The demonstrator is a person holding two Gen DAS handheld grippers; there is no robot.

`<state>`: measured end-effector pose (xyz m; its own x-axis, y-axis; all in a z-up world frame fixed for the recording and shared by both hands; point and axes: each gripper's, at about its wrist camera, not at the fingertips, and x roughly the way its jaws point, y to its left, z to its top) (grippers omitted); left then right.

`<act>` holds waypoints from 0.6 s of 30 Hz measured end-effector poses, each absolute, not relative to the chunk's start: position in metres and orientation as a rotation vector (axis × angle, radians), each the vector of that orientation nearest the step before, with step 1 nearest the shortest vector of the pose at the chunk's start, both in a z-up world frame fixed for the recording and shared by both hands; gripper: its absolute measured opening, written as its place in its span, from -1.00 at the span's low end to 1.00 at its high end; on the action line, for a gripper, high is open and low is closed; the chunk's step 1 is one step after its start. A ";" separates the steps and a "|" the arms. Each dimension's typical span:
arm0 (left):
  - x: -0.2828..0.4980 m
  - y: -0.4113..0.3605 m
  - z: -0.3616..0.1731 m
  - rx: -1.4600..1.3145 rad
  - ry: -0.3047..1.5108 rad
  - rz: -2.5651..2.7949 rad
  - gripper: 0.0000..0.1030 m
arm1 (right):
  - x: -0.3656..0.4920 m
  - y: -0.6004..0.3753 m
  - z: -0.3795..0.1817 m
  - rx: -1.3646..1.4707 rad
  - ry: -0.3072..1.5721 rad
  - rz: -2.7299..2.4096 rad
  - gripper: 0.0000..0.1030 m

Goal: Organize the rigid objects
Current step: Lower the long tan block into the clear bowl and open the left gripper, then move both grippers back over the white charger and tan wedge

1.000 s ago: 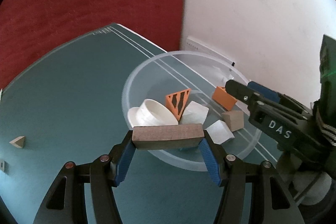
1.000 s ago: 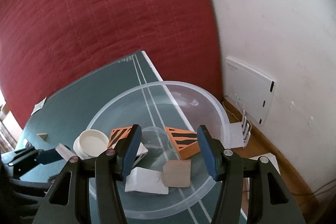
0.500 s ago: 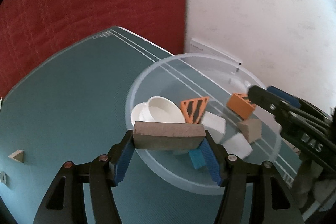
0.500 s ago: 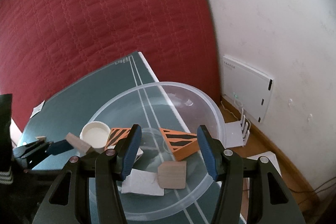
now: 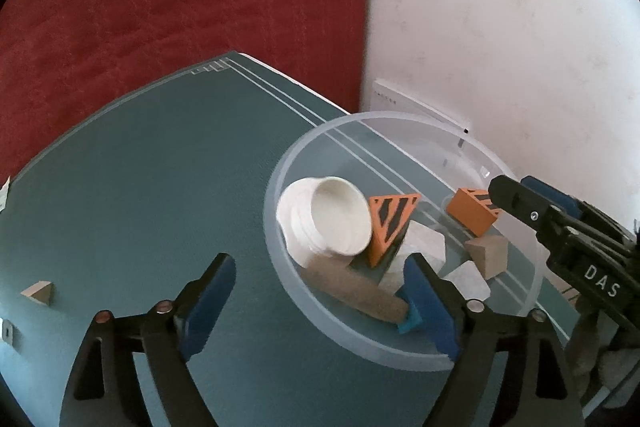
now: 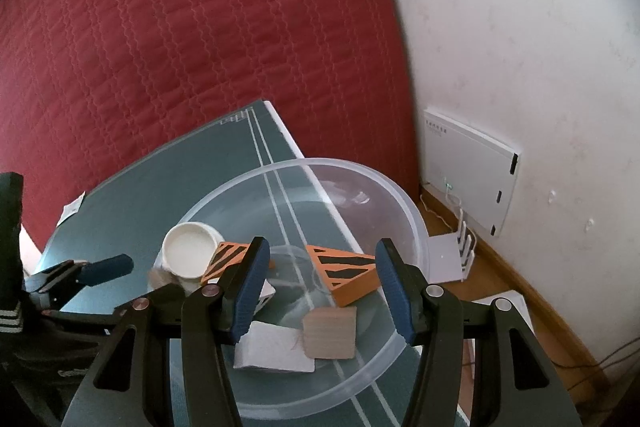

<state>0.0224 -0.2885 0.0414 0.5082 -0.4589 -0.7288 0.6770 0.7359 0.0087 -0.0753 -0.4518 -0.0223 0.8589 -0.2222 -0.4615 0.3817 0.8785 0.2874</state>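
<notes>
My left gripper hangs over the near rim of a clear plastic bowl, its jaws opening wide. The long brown block lies blurred inside the bowl between the fingers, and neither pad presses on it. The bowl also holds a white cup, an orange striped wedge, an orange block, white blocks and a wooden cube. My right gripper hovers open above the bowl, gripping nothing. One of the left fingers shows at the left of the right wrist view.
A small wooden triangle lies on the teal table at the far left. The bowl sits close to the table's right edge. Beyond that edge are a white wall panel and a router on the floor. A red quilted surface stands behind.
The left jaws were shut on the brown block and now stand wide apart. The block has dropped into the bowl. The right gripper has not moved.
</notes>
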 end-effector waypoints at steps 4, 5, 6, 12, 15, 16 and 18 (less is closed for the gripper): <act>0.024 -0.280 0.044 0.302 0.770 -0.668 0.77 | -0.077 -0.450 -0.020 0.376 0.427 -0.324 0.10; 0.024 -0.278 0.044 0.299 0.771 -0.659 0.79 | -0.077 -0.449 -0.019 0.375 0.427 -0.323 0.10; 0.025 -0.275 0.044 0.294 0.774 -0.647 0.81 | -0.076 -0.449 -0.019 0.373 0.427 -0.322 0.10; 0.028 -0.261 0.044 0.282 0.784 -0.601 0.89 | -0.077 -0.438 -0.016 0.354 0.427 -0.308 0.10; 0.028 -0.253 0.046 0.274 0.779 -0.581 0.89 | -0.077 -0.432 -0.015 0.338 0.423 -0.302 0.10; 0.027 -0.250 0.047 0.273 0.776 -0.572 0.89 | -0.077 -0.430 -0.015 0.333 0.422 -0.300 0.10; 0.027 -0.244 0.049 0.270 0.768 -0.554 0.89 | -0.077 -0.426 -0.015 0.323 0.421 -0.295 0.10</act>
<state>0.0271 -0.2440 0.0493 0.5866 -0.3730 -0.7189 0.5640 0.8252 0.0320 -0.0772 -0.4259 -0.0147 0.8720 -0.2110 -0.4418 0.3429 0.9072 0.2435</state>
